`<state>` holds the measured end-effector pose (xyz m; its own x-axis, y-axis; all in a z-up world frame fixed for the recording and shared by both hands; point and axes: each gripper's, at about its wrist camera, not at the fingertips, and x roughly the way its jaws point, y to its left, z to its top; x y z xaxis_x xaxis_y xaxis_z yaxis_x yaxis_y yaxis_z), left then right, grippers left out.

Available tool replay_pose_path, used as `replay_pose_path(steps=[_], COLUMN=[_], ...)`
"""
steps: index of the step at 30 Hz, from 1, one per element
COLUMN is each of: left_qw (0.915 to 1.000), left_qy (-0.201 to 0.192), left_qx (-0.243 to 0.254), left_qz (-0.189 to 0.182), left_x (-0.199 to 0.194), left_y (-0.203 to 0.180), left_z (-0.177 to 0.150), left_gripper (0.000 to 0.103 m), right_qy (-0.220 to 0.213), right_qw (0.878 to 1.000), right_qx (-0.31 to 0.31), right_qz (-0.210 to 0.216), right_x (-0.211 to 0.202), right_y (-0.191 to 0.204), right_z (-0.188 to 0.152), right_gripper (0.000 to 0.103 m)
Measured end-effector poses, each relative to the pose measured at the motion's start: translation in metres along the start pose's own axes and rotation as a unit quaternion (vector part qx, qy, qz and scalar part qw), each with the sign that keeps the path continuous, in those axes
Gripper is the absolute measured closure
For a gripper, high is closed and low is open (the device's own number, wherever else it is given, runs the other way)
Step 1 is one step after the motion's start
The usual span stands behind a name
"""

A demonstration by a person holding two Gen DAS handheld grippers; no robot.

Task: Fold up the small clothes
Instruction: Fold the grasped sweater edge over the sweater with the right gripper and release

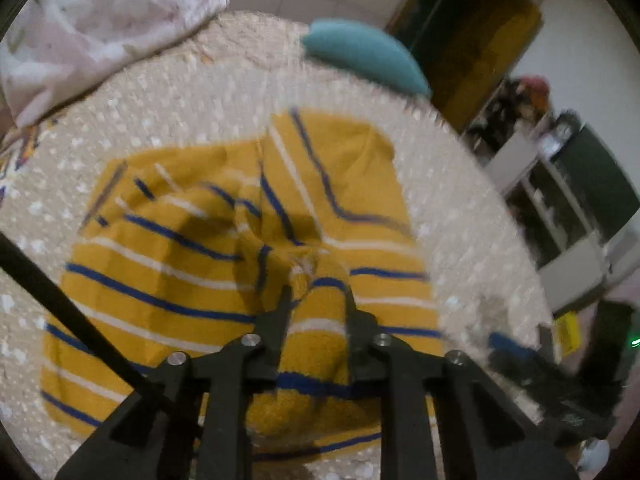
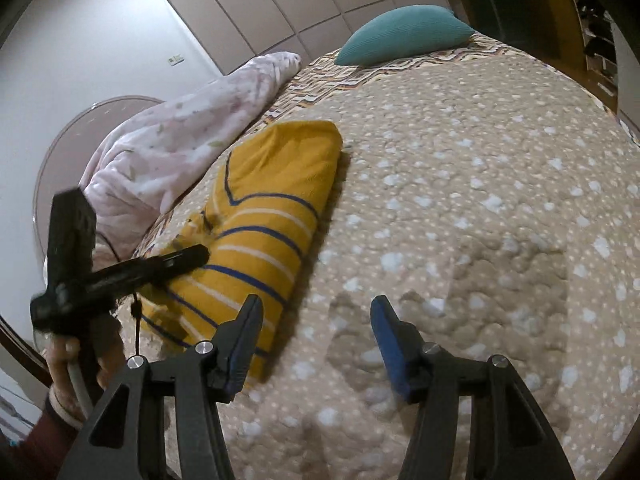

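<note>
A mustard-yellow garment (image 1: pixel 160 280) with blue and white stripes lies partly folded on the beige dotted bedcover (image 2: pixel 480 200). In the left wrist view my left gripper (image 1: pixel 318 296) is shut on a bunched fold of this cloth near its middle. The right wrist view shows the garment (image 2: pixel 272 184) as a long folded shape. There the left gripper (image 2: pixel 192 258), held by a hand, has its tips at the garment's near left edge. My right gripper (image 2: pixel 316 312) stands open just right of the garment's near end, its blue pads (image 2: pixel 386 332) over bare bedcover with nothing between them.
A teal pillow (image 2: pixel 404 34) lies at the far end of the bed. A crumpled pink floral quilt (image 2: pixel 180 140) runs along the left side beyond the garment. Shelves (image 1: pixel 560 200) and a dark doorway stand past the bed's right edge in the left wrist view.
</note>
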<state>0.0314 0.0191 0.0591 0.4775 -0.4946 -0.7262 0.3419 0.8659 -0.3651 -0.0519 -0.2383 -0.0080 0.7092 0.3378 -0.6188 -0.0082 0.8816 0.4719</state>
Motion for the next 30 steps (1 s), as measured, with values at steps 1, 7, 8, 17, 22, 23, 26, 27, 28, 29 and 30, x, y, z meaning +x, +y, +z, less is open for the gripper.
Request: replay_pose_path(steps=[1,7,8,17,22,23,26,27,28,29,30], left_qw=[0.9998,0.9928,0.9929,0.9938,0.9944,0.9931,0.9883,0.9886,0.9901,0.9926,0.9951], left_qy=[-0.016,-0.067,-0.056,-0.036,-0.054,-0.067,-0.104,-0.103,-0.096,-0.086,-0.071], left_qx=[0.003,-0.027,-0.037,-0.075,-0.047,-0.038,-0.036,-0.038,-0.039,-0.036,-0.029], left_qz=[0.01,0.096,0.098,0.074,0.078,0.088,0.105,0.103,0.095,0.079,0.063], left_x=[-0.014,-0.076,-0.074,-0.04,-0.064,-0.073,-0.088,-0.086,-0.082,-0.076,-0.065], left_y=[0.004,0.06,0.071,0.104,0.103,0.103,0.113,0.118,0.121,0.123,0.125], left_z=[0.0,-0.017,-0.02,-0.038,-0.032,-0.032,-0.03,-0.027,-0.024,-0.021,-0.018], left_gripper=[0.087,0.086,0.086,0.065,0.05,0.041,0.015,0.014,0.013,0.011,0.007], right_qy=[-0.001,-0.006,-0.004,0.013,0.022,0.023,0.024,0.031,0.036,0.041,0.045], right_qw=[1.0,1.0,1.0,0.996,0.996,0.996,0.998,0.998,0.998,0.997,0.996], right_qx=[-0.001,-0.016,-0.015,-0.072,-0.071,-0.063,-0.045,-0.031,-0.019,-0.005,0.002], right_qz=[0.001,0.012,0.018,0.058,0.052,0.054,0.041,0.044,0.05,0.063,0.075], right_x=[-0.001,-0.004,0.001,0.048,0.071,0.075,0.083,0.088,0.092,0.099,0.105], right_y=[0.0,0.008,0.011,0.094,0.116,0.112,0.096,0.088,0.083,0.076,0.074], right_z=[-0.001,-0.002,-0.001,0.046,0.054,0.052,0.044,0.042,0.041,0.039,0.039], right_gripper=[0.042,0.042,0.042,0.042,0.04,0.037,0.029,0.029,0.029,0.029,0.028])
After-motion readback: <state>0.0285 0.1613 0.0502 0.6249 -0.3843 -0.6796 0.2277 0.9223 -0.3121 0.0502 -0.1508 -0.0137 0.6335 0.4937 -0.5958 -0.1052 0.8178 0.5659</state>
